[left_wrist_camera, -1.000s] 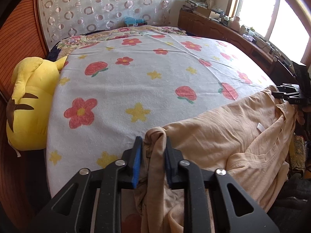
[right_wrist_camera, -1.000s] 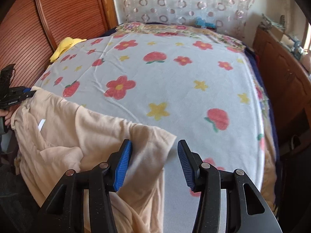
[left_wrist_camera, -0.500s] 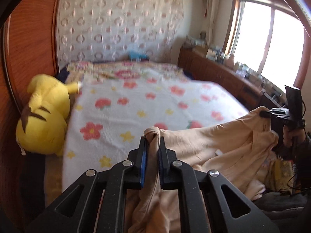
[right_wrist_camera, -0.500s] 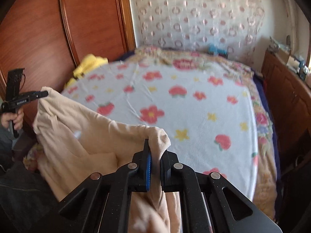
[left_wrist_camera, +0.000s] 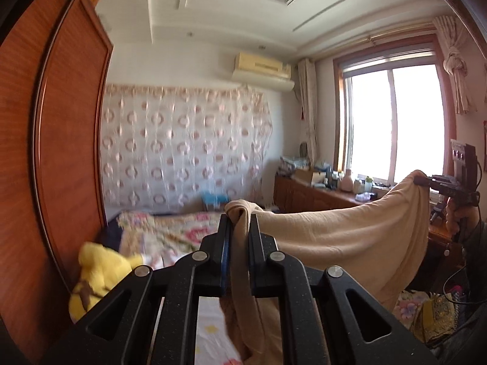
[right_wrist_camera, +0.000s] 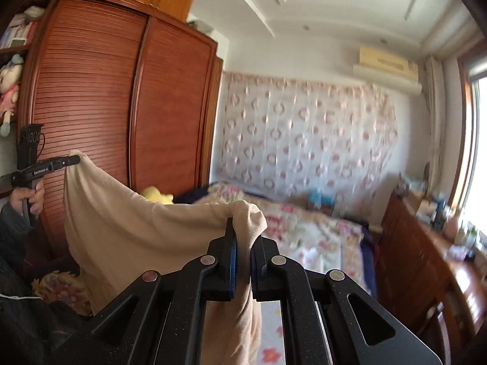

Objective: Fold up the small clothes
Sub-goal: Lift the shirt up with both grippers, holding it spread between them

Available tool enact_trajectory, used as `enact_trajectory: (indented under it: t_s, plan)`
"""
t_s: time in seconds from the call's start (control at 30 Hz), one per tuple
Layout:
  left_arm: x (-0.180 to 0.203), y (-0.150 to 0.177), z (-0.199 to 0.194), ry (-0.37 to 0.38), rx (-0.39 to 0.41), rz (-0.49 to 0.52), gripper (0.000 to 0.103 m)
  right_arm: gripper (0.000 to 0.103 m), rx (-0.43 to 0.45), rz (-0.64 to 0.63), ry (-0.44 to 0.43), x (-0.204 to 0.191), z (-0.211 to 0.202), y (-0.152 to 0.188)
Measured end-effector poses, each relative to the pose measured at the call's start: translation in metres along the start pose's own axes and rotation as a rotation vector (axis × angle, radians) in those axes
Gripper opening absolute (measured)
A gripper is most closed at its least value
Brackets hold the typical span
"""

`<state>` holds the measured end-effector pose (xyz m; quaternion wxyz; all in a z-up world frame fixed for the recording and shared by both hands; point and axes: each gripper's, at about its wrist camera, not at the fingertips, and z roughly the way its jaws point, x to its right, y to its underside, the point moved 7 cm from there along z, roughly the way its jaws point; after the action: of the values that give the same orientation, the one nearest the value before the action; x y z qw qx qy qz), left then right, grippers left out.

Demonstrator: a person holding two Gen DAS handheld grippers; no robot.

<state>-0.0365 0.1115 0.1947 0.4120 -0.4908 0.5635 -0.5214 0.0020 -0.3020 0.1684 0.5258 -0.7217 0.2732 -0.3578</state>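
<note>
A peach garment [left_wrist_camera: 344, 237] hangs in the air above the flowered bed [left_wrist_camera: 170, 237], stretched between my two grippers. My left gripper [left_wrist_camera: 239, 222] is shut on one corner of it. It also shows at the left of the right wrist view [right_wrist_camera: 73, 159]. My right gripper [right_wrist_camera: 243, 228] is shut on the other corner of the garment [right_wrist_camera: 127, 222]. It also shows at the right of the left wrist view [left_wrist_camera: 426, 181]. The cloth sags between the two and drops below both grippers.
A yellow plush toy [left_wrist_camera: 97, 273] lies at the bed's left edge by the wooden wardrobe [right_wrist_camera: 91, 115]. A cluttered wooden cabinet [left_wrist_camera: 316, 194] runs under the window [left_wrist_camera: 392, 127]. A patterned curtain [left_wrist_camera: 182, 149] covers the far wall.
Both grippers closed on the garment's corners and lifted it up off the bed. Both views now tilt upward toward the wall and ceiling.
</note>
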Motion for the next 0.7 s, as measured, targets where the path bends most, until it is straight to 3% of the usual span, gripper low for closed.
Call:
enact_trajectory:
  t_s: [0.17, 0.4, 0.5, 0.7]
  plan:
    - [-0.008, -0.058, -0.015, -0.035, 0.114, 0.04, 0.011, 0.006, 0.102, -0.094, 0.03, -0.012, -0.041, -0.055]
    - [-0.015, -0.114, -0.022, -0.084, 0.204, 0.096, 0.011, 0.006, 0.153, -0.135, 0.067, -0.014, -0.059, -0.097]
    - [-0.022, -0.118, -0.011, -0.106, 0.196, 0.103, 0.011, 0.006, 0.138, -0.132, 0.087, -0.009, -0.041, -0.095]
    - [-0.049, -0.091, 0.08, -0.176, 0.072, 0.095, 0.011, 0.006, 0.02, -0.091, 0.107, 0.0, 0.054, -0.083]
